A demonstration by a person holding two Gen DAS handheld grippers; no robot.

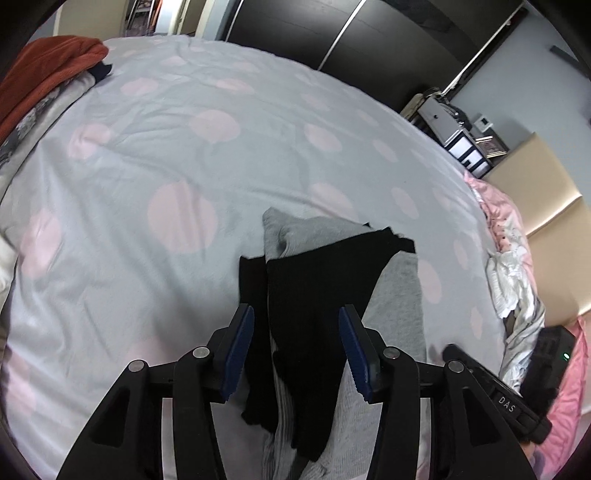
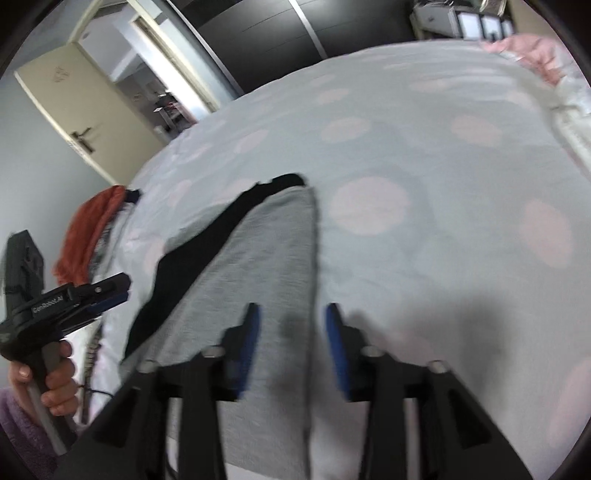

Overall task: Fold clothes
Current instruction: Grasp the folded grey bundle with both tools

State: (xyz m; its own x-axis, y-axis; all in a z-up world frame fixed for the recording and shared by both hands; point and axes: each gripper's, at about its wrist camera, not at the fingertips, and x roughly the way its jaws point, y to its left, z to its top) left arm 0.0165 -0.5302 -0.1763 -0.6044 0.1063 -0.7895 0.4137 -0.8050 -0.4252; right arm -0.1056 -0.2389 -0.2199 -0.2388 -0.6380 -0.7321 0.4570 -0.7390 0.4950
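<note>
A grey garment (image 1: pixel 397 295) with a black part (image 1: pixel 314 288) lies folded into a long strip on the dotted bed sheet (image 1: pixel 166 155). My left gripper (image 1: pixel 295 312) stands open over its near end, with the black cloth between the blue pads (image 1: pixel 238 350) and untouched by them. In the right wrist view the same grey garment (image 2: pixel 258 251) runs away from me, its black part (image 2: pixel 207 236) along the left side. My right gripper (image 2: pixel 291 310) is open over the grey cloth's right edge. A hand (image 2: pixel 55 384) holds the left gripper (image 2: pixel 123 288) at the far left.
A rust-red cloth pile (image 1: pixel 48 70) sits at the bed's far left corner. Pink and white bedding (image 1: pixel 513 280) is bunched along the right edge. A dark wardrobe (image 1: pixel 295 26) stands behind the bed, with an open door (image 2: pixel 74 103) beyond.
</note>
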